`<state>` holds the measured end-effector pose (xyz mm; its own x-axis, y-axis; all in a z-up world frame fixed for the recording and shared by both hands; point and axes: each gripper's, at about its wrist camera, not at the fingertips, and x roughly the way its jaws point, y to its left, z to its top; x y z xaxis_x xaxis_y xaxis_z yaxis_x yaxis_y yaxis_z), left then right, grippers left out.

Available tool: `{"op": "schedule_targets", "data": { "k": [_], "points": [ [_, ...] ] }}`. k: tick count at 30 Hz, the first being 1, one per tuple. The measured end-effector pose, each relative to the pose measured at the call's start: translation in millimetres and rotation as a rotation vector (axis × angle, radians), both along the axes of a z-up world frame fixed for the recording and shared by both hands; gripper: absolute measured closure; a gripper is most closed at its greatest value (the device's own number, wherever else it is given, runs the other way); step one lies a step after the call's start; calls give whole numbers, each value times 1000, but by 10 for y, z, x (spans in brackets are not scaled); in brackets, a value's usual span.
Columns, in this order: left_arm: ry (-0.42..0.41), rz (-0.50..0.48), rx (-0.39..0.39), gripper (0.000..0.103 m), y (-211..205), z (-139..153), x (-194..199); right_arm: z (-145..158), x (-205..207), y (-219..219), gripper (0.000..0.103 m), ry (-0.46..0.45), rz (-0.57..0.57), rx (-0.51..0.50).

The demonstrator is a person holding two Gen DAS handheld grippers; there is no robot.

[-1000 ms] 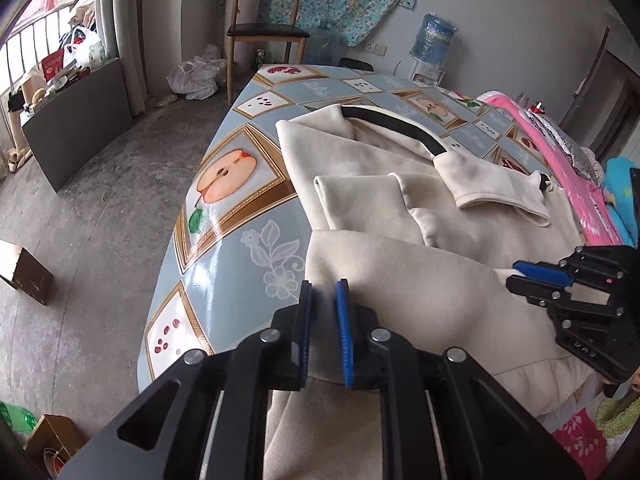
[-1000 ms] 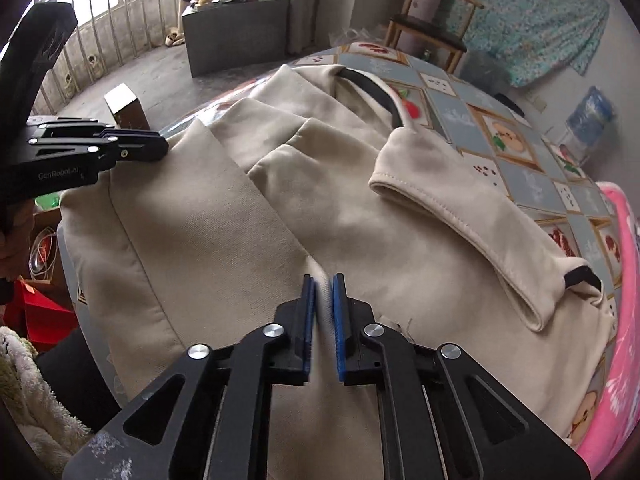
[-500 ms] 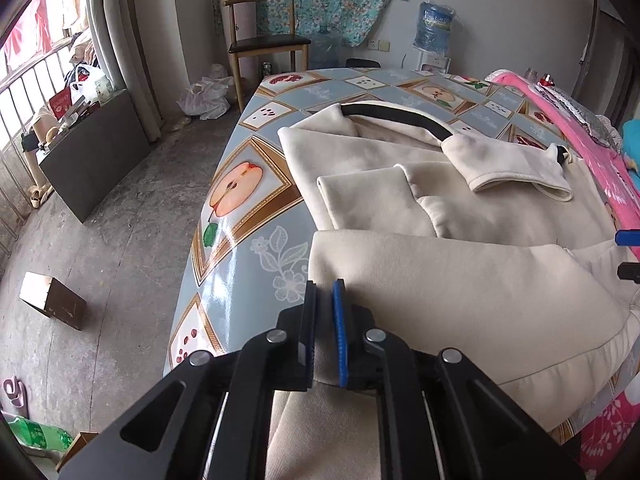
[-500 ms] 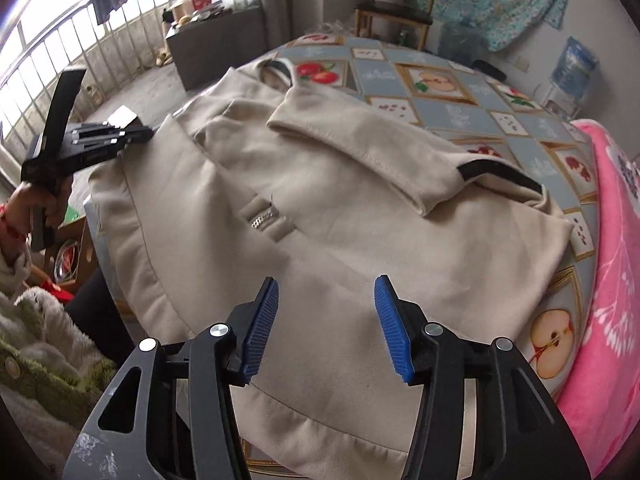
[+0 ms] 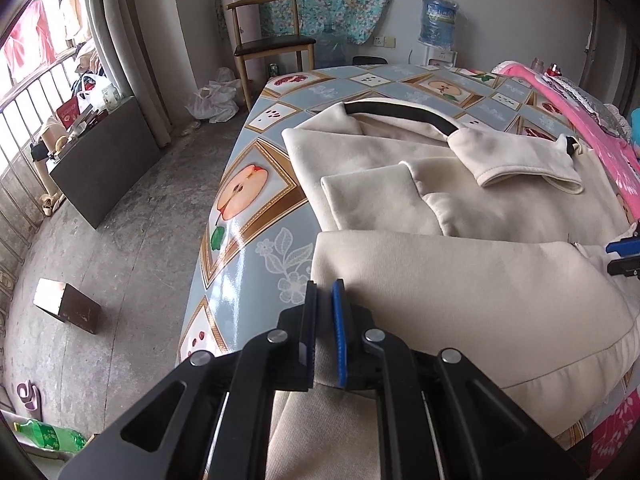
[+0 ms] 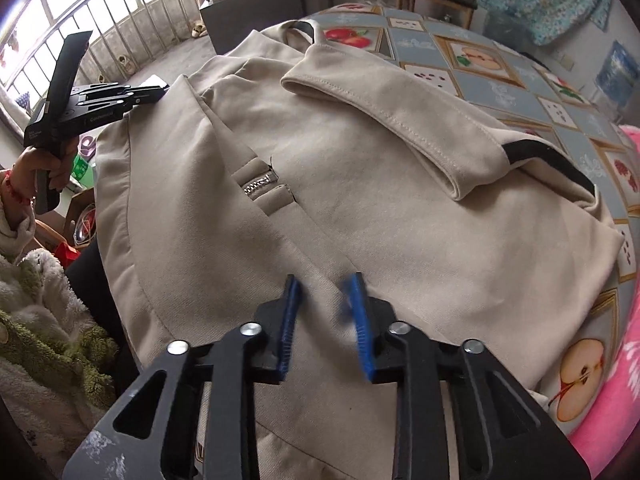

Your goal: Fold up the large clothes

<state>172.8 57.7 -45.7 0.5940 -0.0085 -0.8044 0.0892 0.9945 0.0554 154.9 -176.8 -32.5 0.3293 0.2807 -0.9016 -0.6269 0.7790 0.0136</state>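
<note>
a: fruit-print tablecloth (image 5: pixel 248 216) over table, bare floor beyond, wooden chair (image 5: pixel 272 44) at far wall. beige coat (image 5: pixel 460 276) spread across near half, sleeve (image 6: pixel 400 116) folded over chest, hem flap doubled back toward collar.

b: grippers?

a: left gripper (image 5: pixel 325 308) pinched narrow on folded edge of coat at table's left side, cloth between pads. right gripper (image 6: pixel 324 312) parted wide above lower front panel, holding nothing, fingers (image 6: pixel 290 312) blurred.

b: hazards?

a: one-sided hold only. likely to skew fold if left pulls before right grips; flap could slide back open. hem hanging off near edge, weight apt to drag coat toward floor. slick tablecloth, poor friction. zipper tab (image 6: pixel 260 188) exposed mid-front, possible snag for a low pass. loose sleeve liable to unroll when body shifts.
</note>
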Motion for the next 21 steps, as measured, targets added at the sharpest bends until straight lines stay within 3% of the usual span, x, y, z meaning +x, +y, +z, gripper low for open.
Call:
{"op": "schedule_targets", "data": {
  "k": [4,7,12,14,21],
  "points": [
    [2,0,-1,95,8,9,11,270,-132,17,99,-145,-44,-14],
    [1,2,2,95,4,7,18,340,-96,12,99,-191,-92,0],
    [3,2,15,95,-15,3,30,-121,29,151,98,-187,-125,-118],
    [4,1,14,95,-9,4,34,-172,12,130,96,-201,-157,-113],
    [0,2,9,95,-5,1,27,387,-255,-637,73,-252,-467,31]
  ]
}}
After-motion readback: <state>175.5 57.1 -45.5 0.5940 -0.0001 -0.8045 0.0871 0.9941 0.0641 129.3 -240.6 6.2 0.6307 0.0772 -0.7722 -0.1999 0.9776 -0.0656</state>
